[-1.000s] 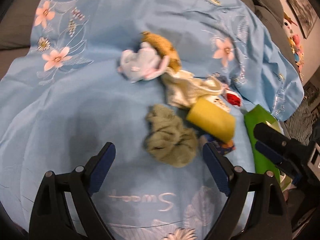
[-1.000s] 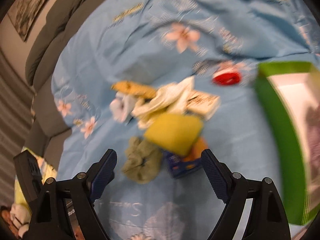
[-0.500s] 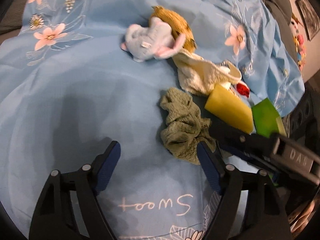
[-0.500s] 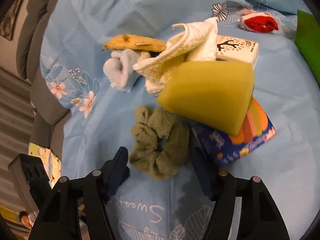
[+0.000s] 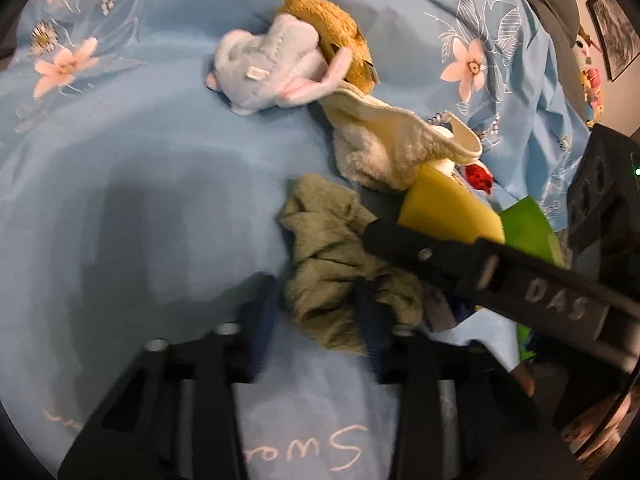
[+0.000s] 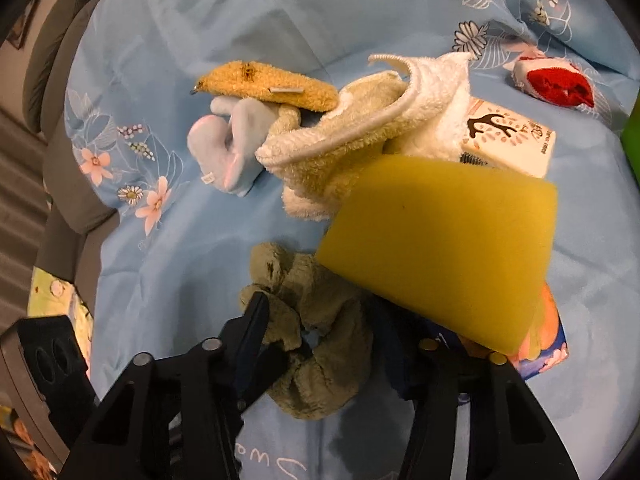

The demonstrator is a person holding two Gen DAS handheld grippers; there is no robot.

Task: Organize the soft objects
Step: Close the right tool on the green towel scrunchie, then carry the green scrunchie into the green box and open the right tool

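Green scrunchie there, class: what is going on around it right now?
A person works two handheld grippers over a pile of soft things on a blue flowered sheet. Both the left gripper and the right gripper have just been closing around the green scrunchie, which lies between their fingers. The yellow sponge, towel and plush toys lie untouched.

Surface: light blue sheet point(image 6: 168, 32) with a floral print and script lettering, wrinkled, draped over grey cushions point(image 6: 60, 92). Directly on it: olive green scrunchie point(image 6: 320, 344), light blue plush point(image 6: 228, 148), tan plush point(image 6: 264, 84) leaning over the blue one, cream towel point(image 6: 340, 148), red-and-white item point(image 6: 552, 80) well apart, blue packet point(image 6: 548, 348) under a yellow sponge point(image 6: 440, 248).
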